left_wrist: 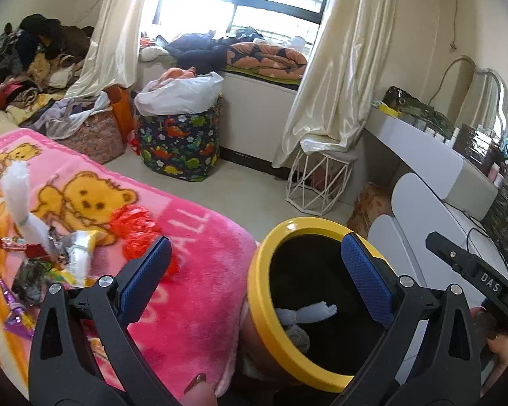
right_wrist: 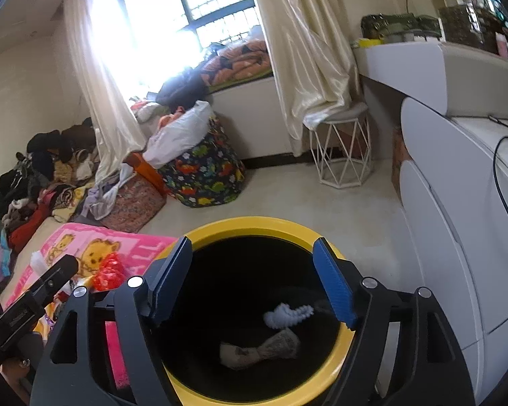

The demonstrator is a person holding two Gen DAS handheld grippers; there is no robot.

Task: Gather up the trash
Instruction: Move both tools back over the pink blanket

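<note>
A yellow-rimmed black bin point(left_wrist: 264, 270) stands by the edge of the pink bear blanket point(left_wrist: 199, 284). Crumpled pale tissues point(right_wrist: 288, 314) and another scrap point(right_wrist: 260, 348) lie inside it. My left gripper point(left_wrist: 257, 270) is open and empty, straddling the bed edge and the bin rim. My right gripper point(right_wrist: 254, 277) is open and empty above the bin's mouth point(right_wrist: 199, 233). On the blanket lie a red crumpled wrapper point(left_wrist: 135, 230), white tissue twists point(left_wrist: 20, 196) and several snack wrappers point(left_wrist: 44, 267). The right gripper also shows in the left wrist view point(left_wrist: 470, 267).
A dinosaur-print basket point(left_wrist: 179, 142) with a white bag stands on the floor by the window seat. A white wire stool point(left_wrist: 318, 179) and a white dresser point(right_wrist: 457, 237) are to the right. Piles of clothes point(left_wrist: 27, 64) lie at the left.
</note>
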